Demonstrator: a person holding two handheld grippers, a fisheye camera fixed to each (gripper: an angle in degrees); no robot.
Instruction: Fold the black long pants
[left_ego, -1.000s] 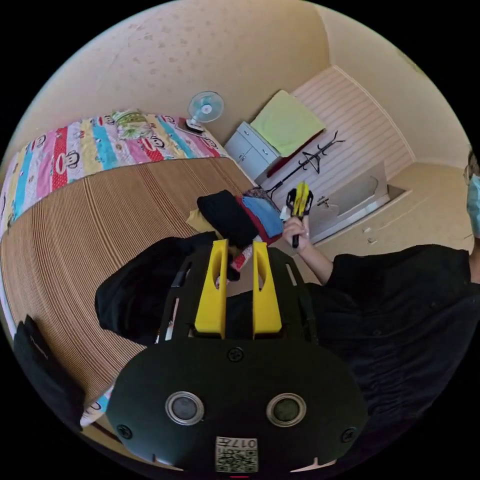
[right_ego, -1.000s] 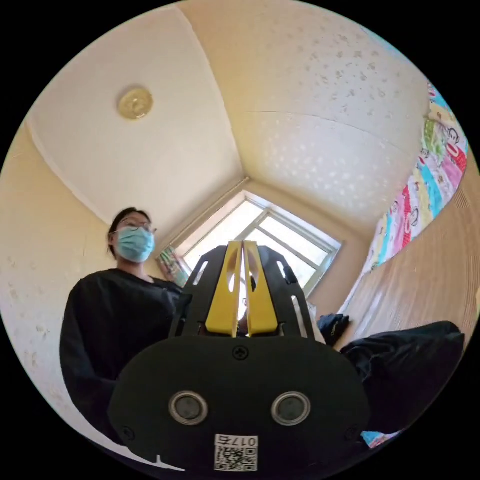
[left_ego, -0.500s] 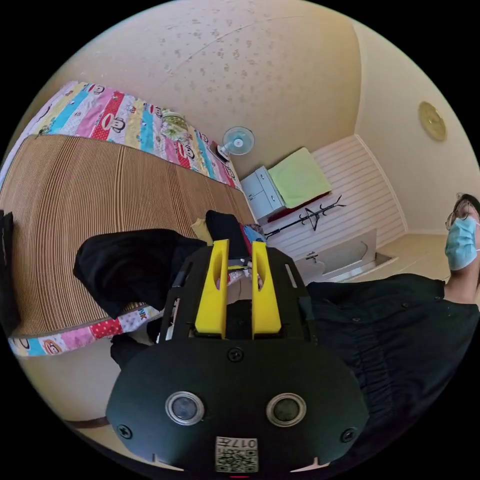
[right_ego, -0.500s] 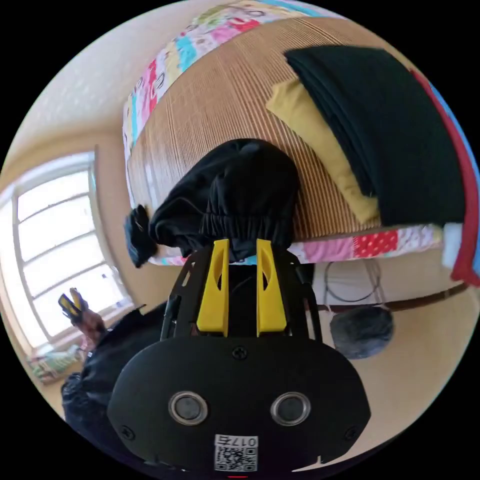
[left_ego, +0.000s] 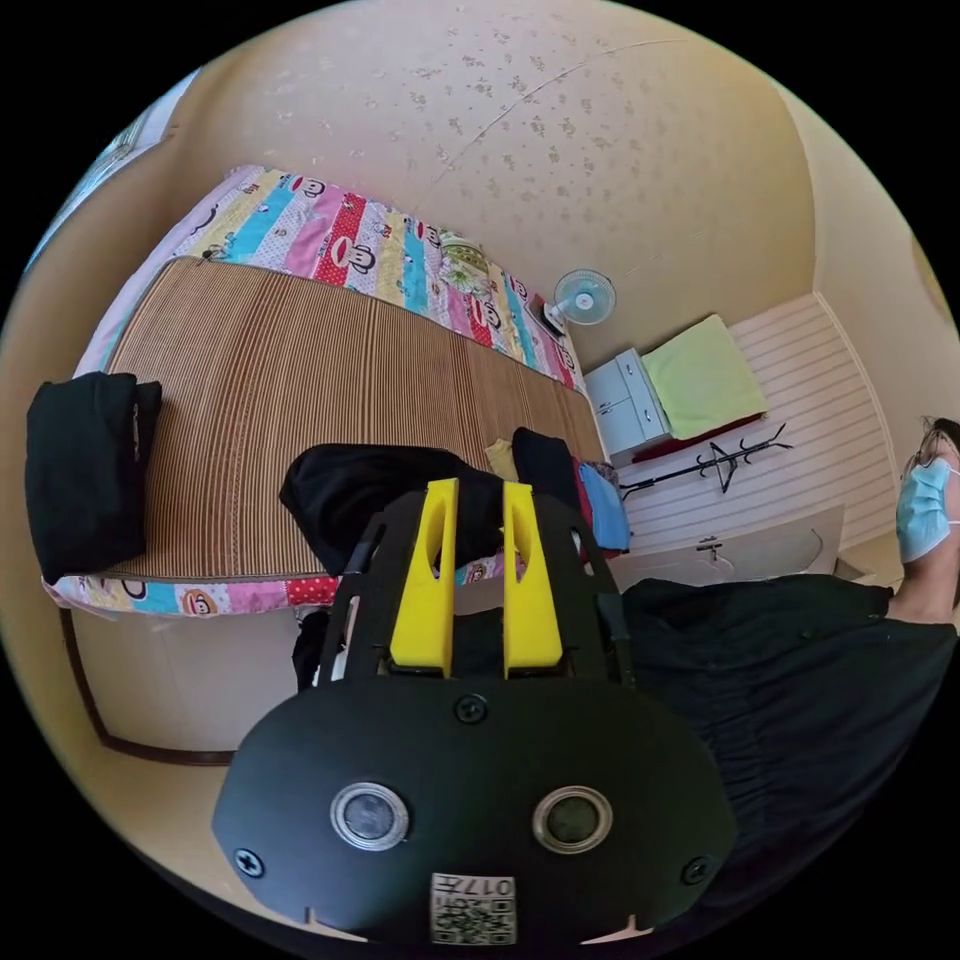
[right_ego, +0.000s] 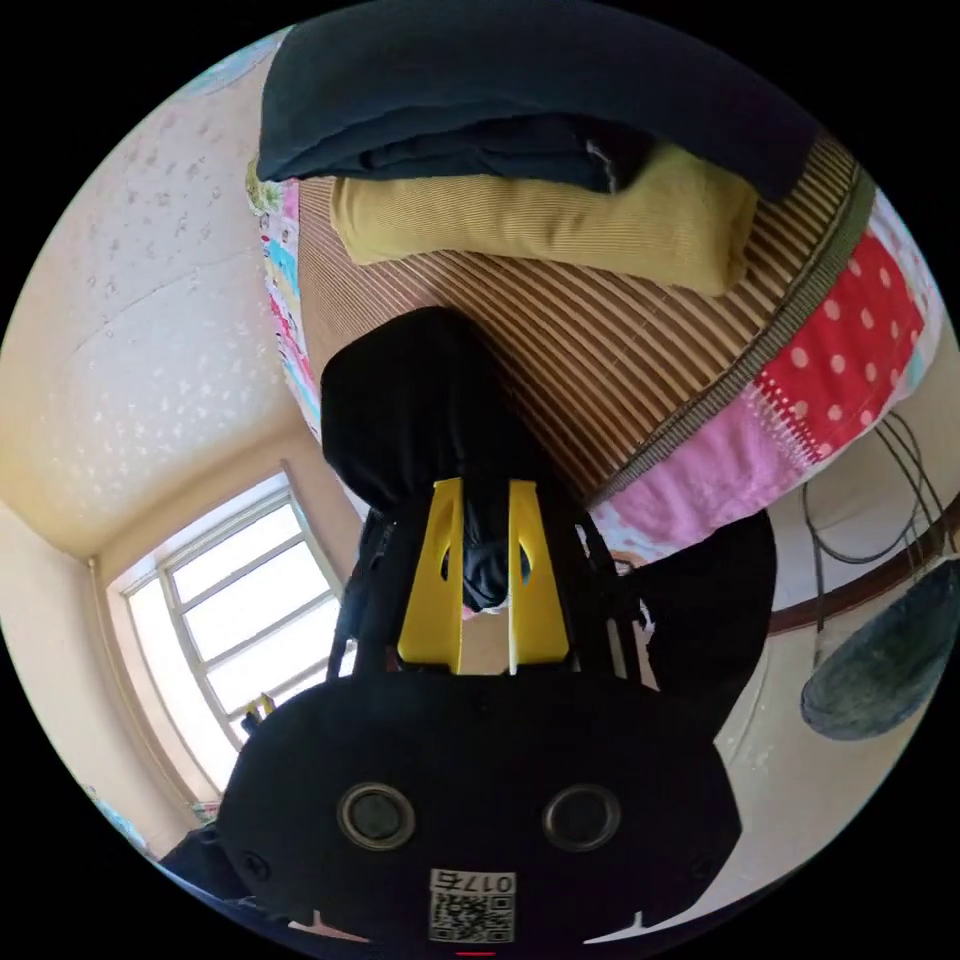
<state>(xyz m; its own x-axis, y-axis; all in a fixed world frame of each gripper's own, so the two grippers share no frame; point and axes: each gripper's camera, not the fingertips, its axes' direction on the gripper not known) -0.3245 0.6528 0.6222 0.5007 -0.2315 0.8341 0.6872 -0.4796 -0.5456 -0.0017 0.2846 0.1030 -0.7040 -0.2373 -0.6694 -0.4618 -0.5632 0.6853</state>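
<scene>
Looks down on a bed with a woven mat (left_ego: 300, 380) laid over it, wide and flat, presumably the folding surface. Finds the black long pants (left_ego: 370, 490) bunched in a heap at the near edge of that mat, part spilling over the side, not yet spread out, so folding has evidently not begun. Passes a stack of folded clothes (right_ego: 540, 210) close behind the heap (mustard below, dark on top), seemingly finished pieces parked out of the way, and a folded black garment (left_ego: 85, 480) well apart at the other end of the mat.

Holds the left gripper (left_ego: 478, 490) off the bed, short of the heap, jaws apart with nothing between them, probably waiting for a free edge to take. Brings the right gripper (right_ego: 485, 490) right onto the pants, jaws apart with a bunch of black cloth lying between them; cannot tell whether both jaws press on it. Reads as a pick-up of the gathered edge, to lift and shake the pants flat.

Compared with half a second ago: now has cloth inside the right jaws where it then sat just ahead of the tips, with the stack looming nearer in the right gripper view. Keeps the left jaws at the same spread.
</scene>
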